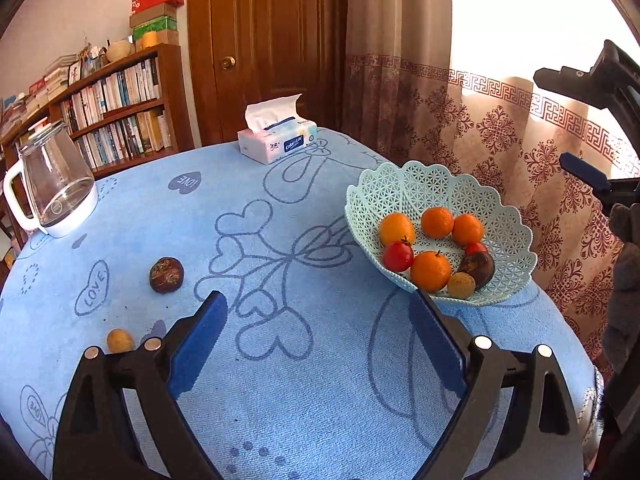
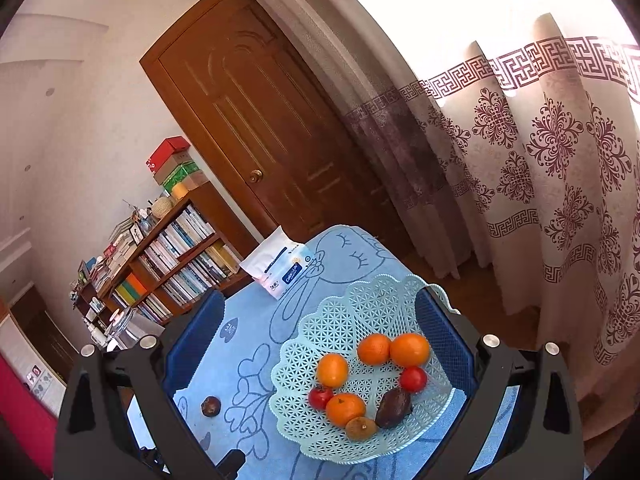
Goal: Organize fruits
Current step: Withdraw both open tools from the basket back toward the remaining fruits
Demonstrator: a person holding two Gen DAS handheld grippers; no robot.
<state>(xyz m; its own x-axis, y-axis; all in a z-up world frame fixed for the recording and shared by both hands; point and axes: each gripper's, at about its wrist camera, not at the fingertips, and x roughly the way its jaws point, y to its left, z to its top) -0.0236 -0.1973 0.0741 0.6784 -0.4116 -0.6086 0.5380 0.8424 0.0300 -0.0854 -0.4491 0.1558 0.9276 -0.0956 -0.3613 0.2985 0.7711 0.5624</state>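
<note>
Sitting in the pale green lattice plastic basket (image 1: 508, 216) near the curtain side of the counter (image 1: 304, 400) are four round oranges (image 1: 430, 271), two small red tomato-like fruits (image 1: 397, 256), a dark purple wrinkled fruit (image 1: 477, 266) and a small tan round fruit (image 1: 461, 285), gathered there because the basket is evidently the collecting place. Two pieces lie loose on the blue cloth with heart outlines: a dark brown mottled round fruit (image 1: 166, 275) and a small yellowish round fruit (image 1: 119, 340), both well apart from the basket, so the sorting looks unfinished.

The left gripper (image 1: 320, 312) hangs over bare cloth between basket and loose fruit, its blue fingers (image 1: 200, 344) spread wide with nothing between them, probably ready for the next pick. The right gripper (image 2: 320, 312) looks down at the basket, its fingers (image 2: 196, 340) likewise apart and empty, standing either side of the basket in its view without visibly touching it.

Readable writing: "LOVE" inside hearts on the cloth, and "Colour Life", I think, on the white tissue pack (image 1: 278, 142). A clear glass kettle with white base (image 1: 54, 184) stands near the far left edge, out of the way.
</note>
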